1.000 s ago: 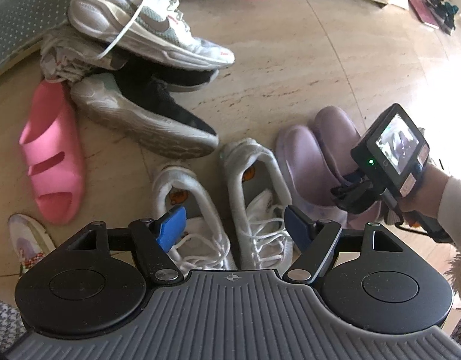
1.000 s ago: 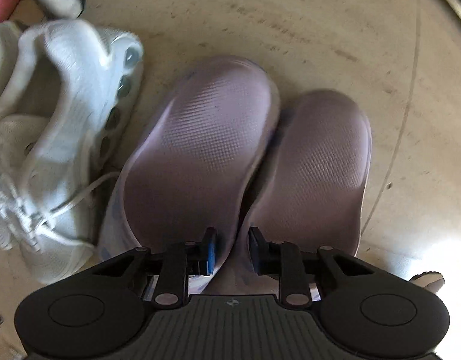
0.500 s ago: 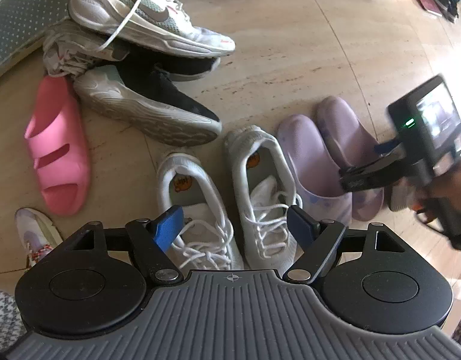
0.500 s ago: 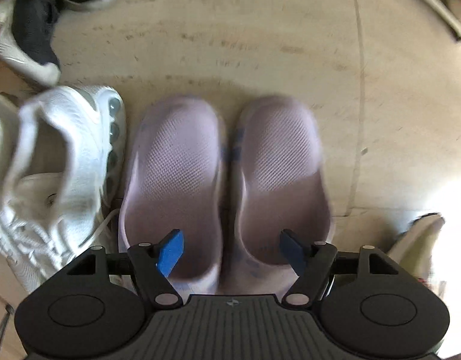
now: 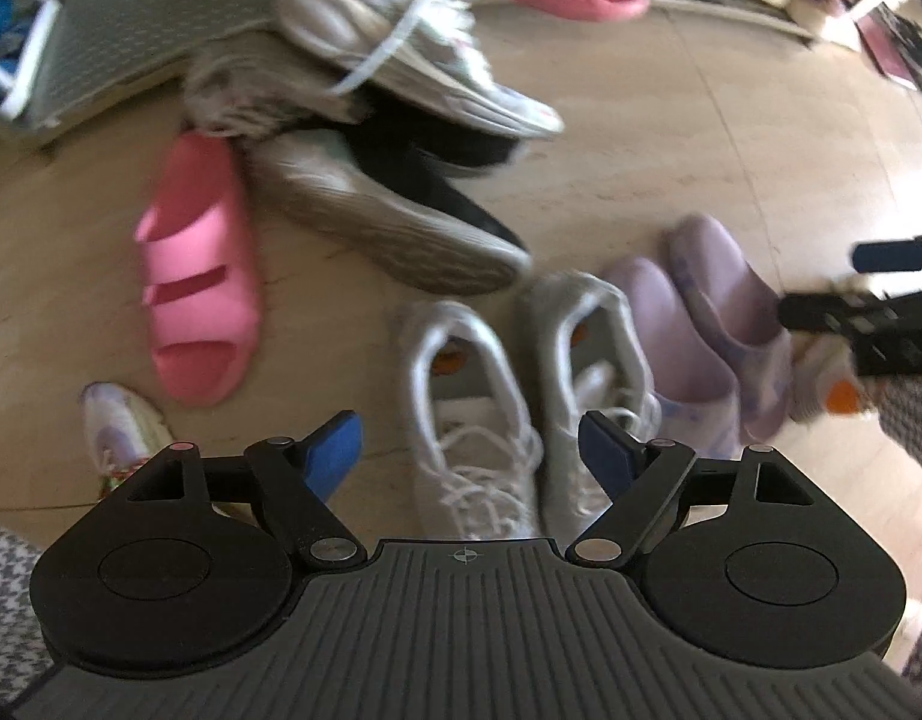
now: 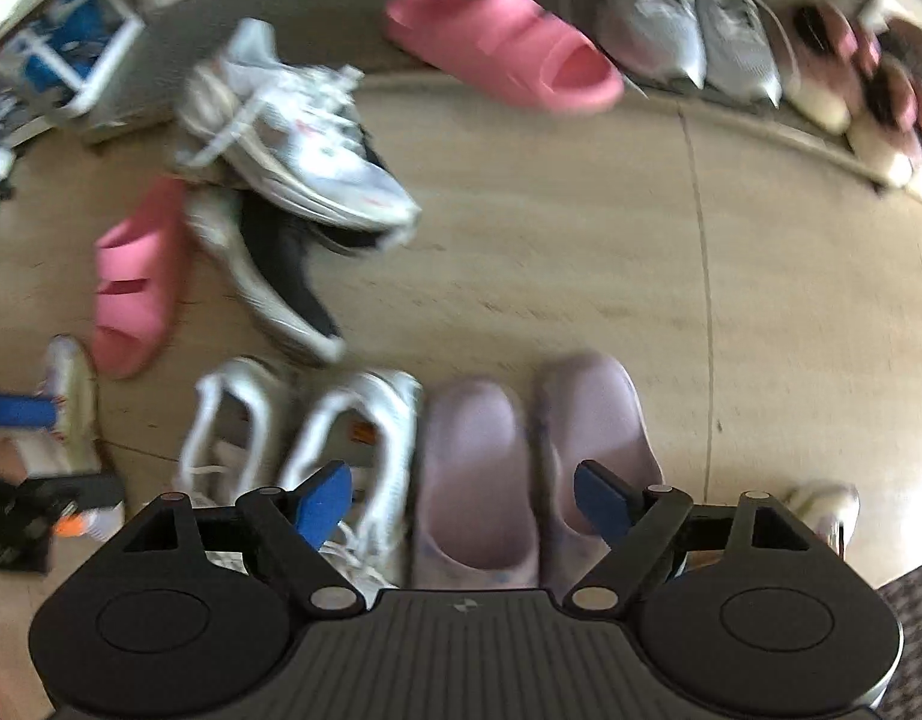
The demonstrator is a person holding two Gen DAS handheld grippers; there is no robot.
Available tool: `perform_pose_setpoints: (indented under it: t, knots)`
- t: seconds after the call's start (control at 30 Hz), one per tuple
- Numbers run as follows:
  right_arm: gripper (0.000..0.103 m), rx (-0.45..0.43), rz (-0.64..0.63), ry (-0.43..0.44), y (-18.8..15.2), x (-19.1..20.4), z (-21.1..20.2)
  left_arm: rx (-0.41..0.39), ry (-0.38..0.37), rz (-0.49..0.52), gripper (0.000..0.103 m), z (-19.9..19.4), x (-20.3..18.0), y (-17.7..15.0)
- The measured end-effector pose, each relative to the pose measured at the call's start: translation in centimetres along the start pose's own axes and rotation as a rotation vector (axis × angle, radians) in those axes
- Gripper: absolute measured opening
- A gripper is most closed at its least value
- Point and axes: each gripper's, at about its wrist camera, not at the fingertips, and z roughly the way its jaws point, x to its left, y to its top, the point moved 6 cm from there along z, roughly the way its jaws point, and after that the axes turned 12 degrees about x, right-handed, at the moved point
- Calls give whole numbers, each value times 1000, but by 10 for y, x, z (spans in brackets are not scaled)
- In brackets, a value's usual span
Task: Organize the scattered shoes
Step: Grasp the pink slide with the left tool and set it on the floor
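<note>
1. Both pairs of fingers (image 6: 326, 501) are spread and empty; the right gripper (image 6: 458, 501) has just been opening above the lilac slippers (image 6: 473, 468).
2. Left gripper (image 5: 470, 450) hovers over the white trainers (image 5: 467, 414).
3. Slippers look like light, soft, textured foam; grip a side wall.
4. Pink sandal (image 5: 200, 276) and piled trainers (image 5: 401, 60) lie scattered on the floor (image 5: 671, 138).

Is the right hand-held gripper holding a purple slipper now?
No, the right hand-held gripper is open and empty above the two purple slippers on the floor.
</note>
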Motion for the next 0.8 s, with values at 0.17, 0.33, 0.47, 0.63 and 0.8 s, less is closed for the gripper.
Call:
perform_pose_setpoints:
  t: [0.17, 0.33, 0.47, 0.63, 0.8]
  knots:
    - [83, -24, -92, 53, 7, 14, 8, -4, 71, -88, 83, -3, 55, 33]
    - [82, 34, -66, 139, 10, 15, 34, 8, 153, -207, 79, 13, 125, 81]
    - [82, 56, -67, 158, 22, 14, 38, 75, 219, -306, 71, 46, 174, 112]
    - [83, 63, -8, 178, 33, -1, 38, 95, 265, -352, 69, 89, 217, 155]
    - [83, 93, 46, 202, 34, -11, 44, 235, 361, -315, 61, 140, 236, 165]
